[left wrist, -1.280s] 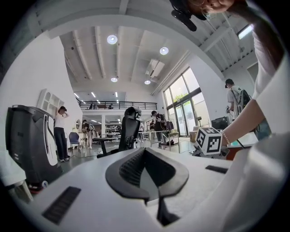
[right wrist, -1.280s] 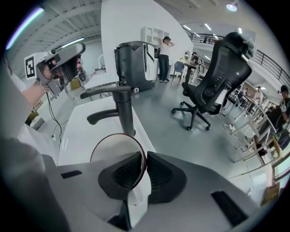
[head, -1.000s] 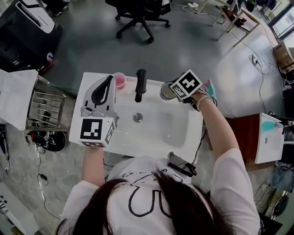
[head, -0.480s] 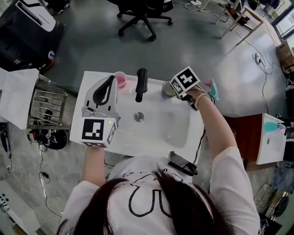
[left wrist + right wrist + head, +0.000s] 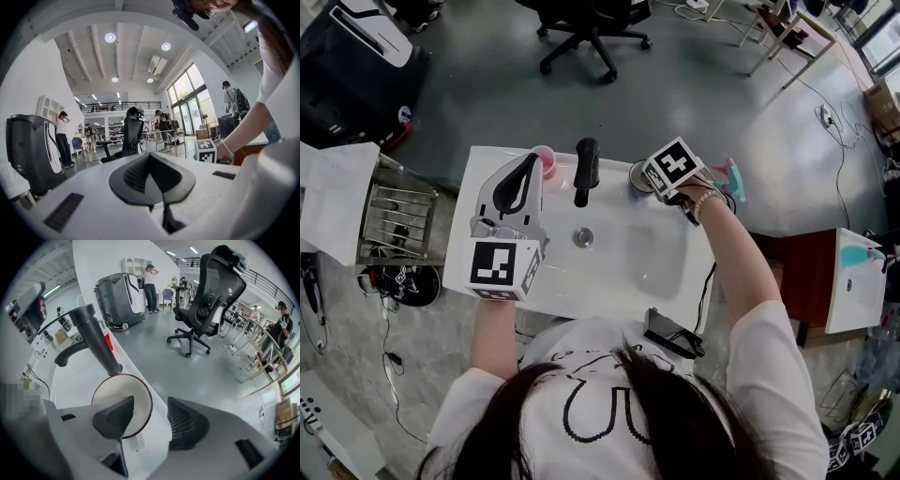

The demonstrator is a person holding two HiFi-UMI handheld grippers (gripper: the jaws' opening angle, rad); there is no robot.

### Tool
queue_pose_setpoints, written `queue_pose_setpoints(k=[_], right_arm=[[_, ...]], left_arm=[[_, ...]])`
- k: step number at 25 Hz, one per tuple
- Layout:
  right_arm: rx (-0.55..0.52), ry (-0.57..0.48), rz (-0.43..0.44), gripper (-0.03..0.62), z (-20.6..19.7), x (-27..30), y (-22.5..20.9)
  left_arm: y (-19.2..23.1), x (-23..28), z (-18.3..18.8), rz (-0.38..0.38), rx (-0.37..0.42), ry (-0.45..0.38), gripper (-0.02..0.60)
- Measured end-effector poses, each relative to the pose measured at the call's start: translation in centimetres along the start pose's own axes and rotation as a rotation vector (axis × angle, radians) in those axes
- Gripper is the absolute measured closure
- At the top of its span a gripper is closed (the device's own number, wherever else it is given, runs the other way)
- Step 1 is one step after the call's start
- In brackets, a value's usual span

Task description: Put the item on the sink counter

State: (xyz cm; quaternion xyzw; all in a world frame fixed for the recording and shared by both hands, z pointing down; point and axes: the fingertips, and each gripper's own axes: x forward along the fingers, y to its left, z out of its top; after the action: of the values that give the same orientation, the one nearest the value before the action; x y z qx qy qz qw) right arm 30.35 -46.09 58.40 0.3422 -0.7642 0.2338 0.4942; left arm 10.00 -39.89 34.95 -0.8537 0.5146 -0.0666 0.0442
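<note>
A round cup [image 5: 121, 389] with a white inside and a dark rim stands on the white sink counter [image 5: 614, 169], just right of the black faucet [image 5: 586, 169]. My right gripper [image 5: 151, 404] straddles its rim, one jaw inside the cup and the other outside. The jaws are opening and the pads stand off the rim. In the head view the marker cube hides most of the cup [image 5: 637, 176]. My left gripper [image 5: 523, 165] hovers over the counter's left side, shut and empty, with its pads [image 5: 150, 161] meeting.
A pink cup [image 5: 544, 162] stands at the back left of the counter. The basin [image 5: 619, 253] lies below the faucet [image 5: 96, 341]. A teal bottle [image 5: 729, 178] is at the right edge, a metal rack [image 5: 394, 220] at the left, and an office chair [image 5: 591, 28] beyond.
My right gripper and the cup have shifted slightly left toward the faucet. The left gripper has stayed in place.
</note>
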Motion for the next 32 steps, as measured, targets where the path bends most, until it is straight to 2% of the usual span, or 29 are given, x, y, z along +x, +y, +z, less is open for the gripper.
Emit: queue_pose_setpoints(k=[5,11,19,24,29,32], right_arm=[[-0.007,-0.041,-0.046,0.352,0.1,-1.5,-0.2],[-0.019,-0.143,-0.116,0.353,0.8,-4.7,0.0],[-0.002,-0.339,-0.116,0.371,0.3,-9.9,1.5],[0.005,-0.451,-0.157,0.434,-0.4,-13.6,2.3],[0.085,-0.572,-0.201,0.524,-0.8,-17.3,2.9],[0.117,-0.683,-0.242,0.541,-0.7,-20.0,3.5]], left_arm=[[-0.7,-0.2,0.8,-0.003,0.003,-0.007,0.572],[-1.9,-0.8,1.9,-0.004,0.017,-0.022,0.572],[-3.9,-1.7,3.6,-0.002,0.032,-0.051,0.572],[-5.0,-1.6,4.0,-0.020,0.030,-0.068,0.572],[-5.6,-1.6,4.1,-0.046,0.011,-0.080,0.572],[-5.5,-1.9,4.3,-0.056,0.009,-0.091,0.572]])
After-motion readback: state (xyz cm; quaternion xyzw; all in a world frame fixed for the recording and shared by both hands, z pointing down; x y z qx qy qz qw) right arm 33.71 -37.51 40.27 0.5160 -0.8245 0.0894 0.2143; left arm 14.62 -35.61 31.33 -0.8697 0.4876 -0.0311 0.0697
